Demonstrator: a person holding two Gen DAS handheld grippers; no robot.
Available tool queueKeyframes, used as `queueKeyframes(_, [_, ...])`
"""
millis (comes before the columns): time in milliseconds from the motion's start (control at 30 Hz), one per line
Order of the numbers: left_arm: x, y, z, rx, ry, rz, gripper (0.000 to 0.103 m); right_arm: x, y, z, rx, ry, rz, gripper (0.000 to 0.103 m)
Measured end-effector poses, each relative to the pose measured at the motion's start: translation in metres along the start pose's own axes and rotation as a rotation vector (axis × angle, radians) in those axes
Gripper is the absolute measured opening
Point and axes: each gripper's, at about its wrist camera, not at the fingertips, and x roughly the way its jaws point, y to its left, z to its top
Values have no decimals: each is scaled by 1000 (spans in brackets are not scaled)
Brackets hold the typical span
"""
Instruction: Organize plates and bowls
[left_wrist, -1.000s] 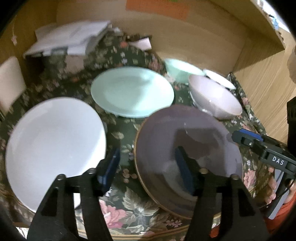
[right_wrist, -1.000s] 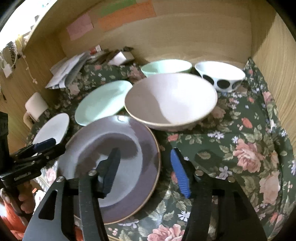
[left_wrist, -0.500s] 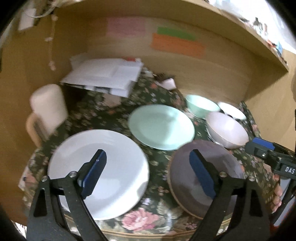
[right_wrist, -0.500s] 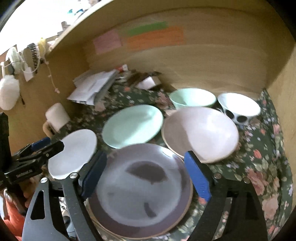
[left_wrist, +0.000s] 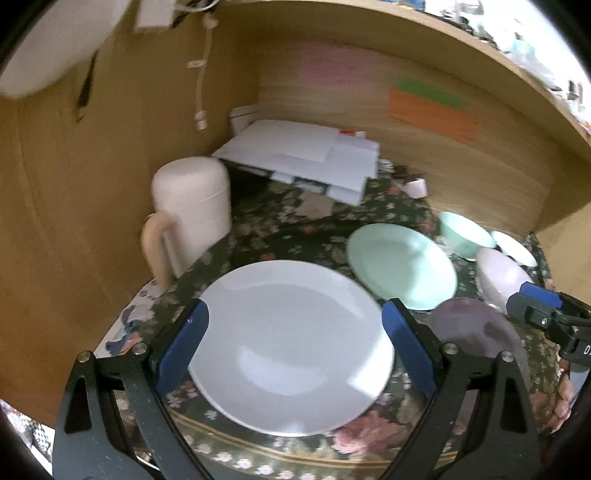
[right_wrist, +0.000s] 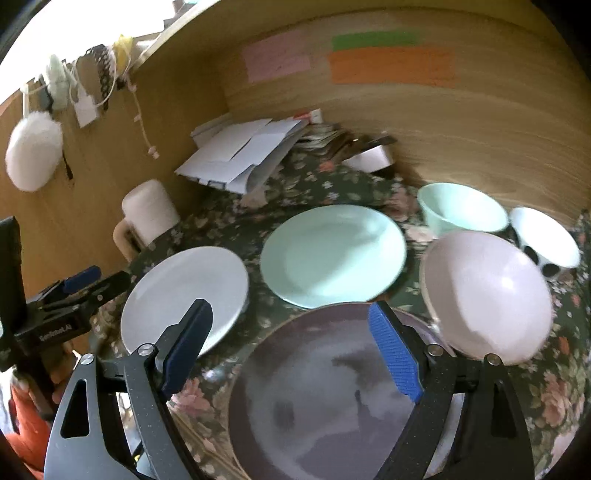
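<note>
Left wrist view: I'm holding the left hand-held gripper (left_wrist: 295, 350) above the white plate (left_wrist: 291, 347), jaws wide apart after just opening, nothing clamped. The plate is lying flat on the floral-clothed worktop (left_wrist: 280, 229), mint plate (left_wrist: 402, 266) beside it, cream jug (left_wrist: 192, 206) sitting near the wall.

Right wrist view: I'm hovering the right hand-held gripper (right_wrist: 291, 350) over the purple plate (right_wrist: 332, 398), jaws apart, having just opened, gripping nothing. The pink bowl (right_wrist: 487, 295) is sitting just beside that plate, mint bowl (right_wrist: 461, 214) and spotted bowl (right_wrist: 543, 236) behind it.
</note>
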Motion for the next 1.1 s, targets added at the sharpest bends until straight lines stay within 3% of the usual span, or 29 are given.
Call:
queueKeyframes(300, [22,39,-15,-66,74,55,96,42,24,8,-65,93,22,85])
queueKeyframes(633, [42,71,-28,-111,139,54,96,87,45,13,-106,198,33,85])
queueKeyframes(700, [44,74,-31,-108,148,52,89,96,50,13,-113,219,38,85])
queueKeyframes(767, [43,74,-33,-90,146,59,86,104,53,13,-119,238,39,78])
queueKeyframes(833, [44,72,-33,-74,143,59,82,113,57,12,-131,263,44,64])
queueKeyframes(1100, [42,73,-35,-86,169,-7,58,131,62,12,-135,326,51,48])
